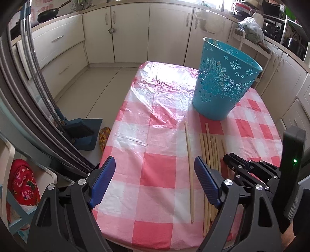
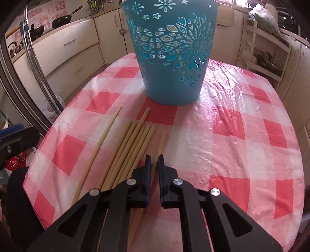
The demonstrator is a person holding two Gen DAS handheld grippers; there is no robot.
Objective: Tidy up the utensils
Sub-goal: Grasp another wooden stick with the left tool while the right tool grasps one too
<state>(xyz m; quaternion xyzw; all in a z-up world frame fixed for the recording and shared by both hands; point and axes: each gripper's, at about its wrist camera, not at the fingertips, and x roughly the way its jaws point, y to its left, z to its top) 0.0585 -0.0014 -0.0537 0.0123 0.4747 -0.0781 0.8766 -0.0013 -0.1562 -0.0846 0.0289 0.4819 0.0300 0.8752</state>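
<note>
Chopsticks lie on the checked tablecloth, near a blue basket; right gripper is clamped on the rightmost chopstick, left gripper gapes empty.

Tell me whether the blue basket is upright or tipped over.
Upright: the blue basket stands on its base on the checked tablecloth, open rim upward.

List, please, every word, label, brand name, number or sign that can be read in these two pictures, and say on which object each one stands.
No text can be read for certain.
Wall sheets behind the stove, pink with white blocky characters: too blurred to read.
Blue basket: only cut-out flowers and stars, no words.
Chopsticks, checked tablecloth, left gripper and right gripper: no markings show.
</note>
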